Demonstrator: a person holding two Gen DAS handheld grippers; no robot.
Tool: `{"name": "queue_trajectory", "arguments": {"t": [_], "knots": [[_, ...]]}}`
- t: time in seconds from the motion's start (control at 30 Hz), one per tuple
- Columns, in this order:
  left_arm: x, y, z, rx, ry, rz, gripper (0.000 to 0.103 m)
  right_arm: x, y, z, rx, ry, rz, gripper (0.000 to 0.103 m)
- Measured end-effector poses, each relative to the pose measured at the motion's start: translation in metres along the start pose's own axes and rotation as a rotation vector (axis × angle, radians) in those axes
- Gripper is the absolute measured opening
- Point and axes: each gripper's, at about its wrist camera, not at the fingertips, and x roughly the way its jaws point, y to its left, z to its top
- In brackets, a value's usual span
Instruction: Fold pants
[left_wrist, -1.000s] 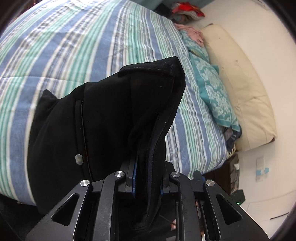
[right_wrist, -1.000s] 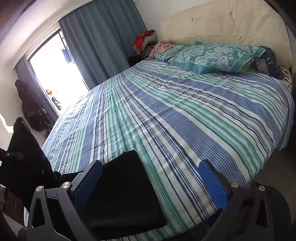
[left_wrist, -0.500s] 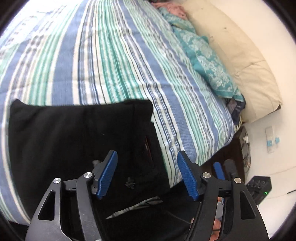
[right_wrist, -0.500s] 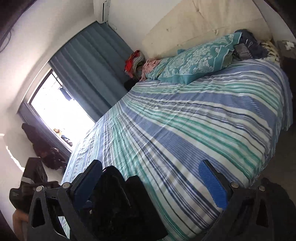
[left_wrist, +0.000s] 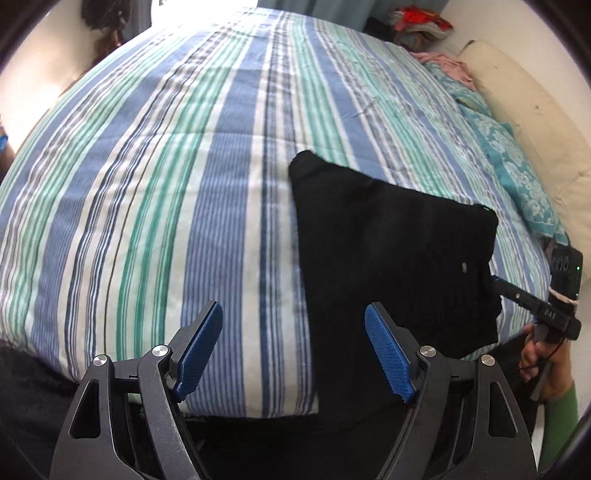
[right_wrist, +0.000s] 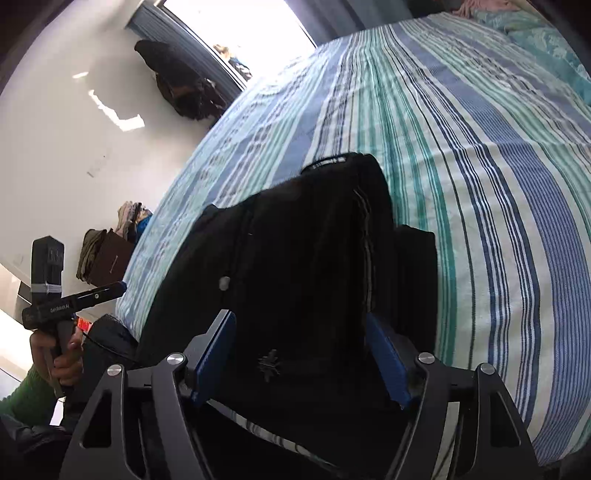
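The black pants lie folded in a flat bundle at the near edge of the striped bed. My left gripper is open and empty, just left of the bundle and above the bed's edge. In the right wrist view the pants fill the middle, and my right gripper has its blue pads spread on either side of the bundle's near end. The right gripper also shows in the left wrist view, at the bundle's right corner.
Teal pillows and a cream headboard run along the bed's right side. Clothes are piled at the far corner. In the right wrist view a brown box with clothes stands on the floor by the white wall.
My left gripper let go of the pants, opened and drew back to the left. The pants now lie flat on the bed. My right gripper swung over to the bundle and straddles it.
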Motion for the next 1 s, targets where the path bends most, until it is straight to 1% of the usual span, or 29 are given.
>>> {"name": "queue_trajectory", "arguments": {"t": [0.03,0.13,0.2,0.23,0.27,0.3,0.33,0.4,0.43,0.47,0.57,0.63,0.67,0.7,0.77,0.8,0.87,0.93,0.97,1.0], "knots": [[0.004,0.003,-0.004,-0.023,0.003,0.002,0.081,0.003,-0.006,0.002,0.002,0.028,0.002,0.069],[0.012,0.017,-0.016,-0.076,0.022,0.007,0.081,0.009,-0.016,0.003,0.009,0.117,0.116,0.068],[0.018,0.022,-0.02,-0.088,0.04,0.016,0.081,0.015,-0.018,0.005,0.015,0.169,0.165,0.062],[0.021,0.023,-0.022,-0.09,0.049,0.022,0.081,0.019,-0.018,0.004,0.009,0.189,0.15,0.057],[0.023,0.025,-0.022,-0.096,0.059,0.026,0.081,0.024,-0.016,0.003,-0.007,0.208,0.12,0.047],[0.025,0.026,-0.023,-0.105,0.068,0.026,0.081,0.029,-0.014,0.003,-0.019,0.222,0.082,0.039],[0.026,0.028,-0.023,-0.114,0.071,0.024,0.081,0.032,-0.011,0.006,-0.026,0.231,0.043,0.028],[0.022,0.03,-0.022,-0.124,0.06,0.018,0.081,0.03,-0.002,0.007,-0.045,0.227,0.003,0.021],[0.019,0.03,-0.022,-0.122,0.05,0.016,0.081,0.023,0.004,0.01,-0.068,0.212,-0.001,0.017],[0.015,0.029,-0.021,-0.118,0.039,0.015,0.081,0.011,0.012,0.01,-0.083,0.185,0.002,0.015],[0.006,0.02,-0.019,-0.09,0.001,0.018,0.081,-0.032,0.02,0.007,-0.076,0.089,0.057,0.014],[0.003,0.009,-0.018,-0.059,-0.016,0.015,0.081,-0.042,0.017,-0.003,-0.061,0.067,0.041,0.014],[0.005,0.002,-0.017,-0.038,-0.017,0.008,0.081,-0.041,0.012,-0.012,-0.06,0.074,0.01,0.014],[0.008,-0.006,-0.016,-0.017,-0.012,0.005,0.081,-0.032,0.005,-0.021,-0.045,0.1,-0.028,0.014],[0.016,-0.02,-0.015,0.028,0.003,0.01,0.081,-0.006,-0.013,-0.036,0.016,0.152,-0.12,0.015],[0.019,-0.027,-0.015,0.049,0.005,0.02,0.081,0.001,-0.023,-0.038,0.055,0.152,-0.12,0.015],[0.016,-0.037,-0.016,0.089,-0.01,0.033,0.081,-0.003,-0.03,-0.035,0.127,0.119,-0.089,0.019],[0.009,-0.045,-0.017,0.125,-0.042,0.036,0.081,-0.01,-0.028,-0.032,0.12,0.13,-0.095,0.027],[0.004,-0.048,-0.018,0.146,-0.065,0.042,0.081,-0.016,-0.027,-0.03,0.101,0.136,-0.11,0.027],[0.0,-0.052,-0.019,0.164,-0.087,0.052,0.081,-0.026,-0.024,-0.026,0.086,0.12,-0.128,0.027]]}}
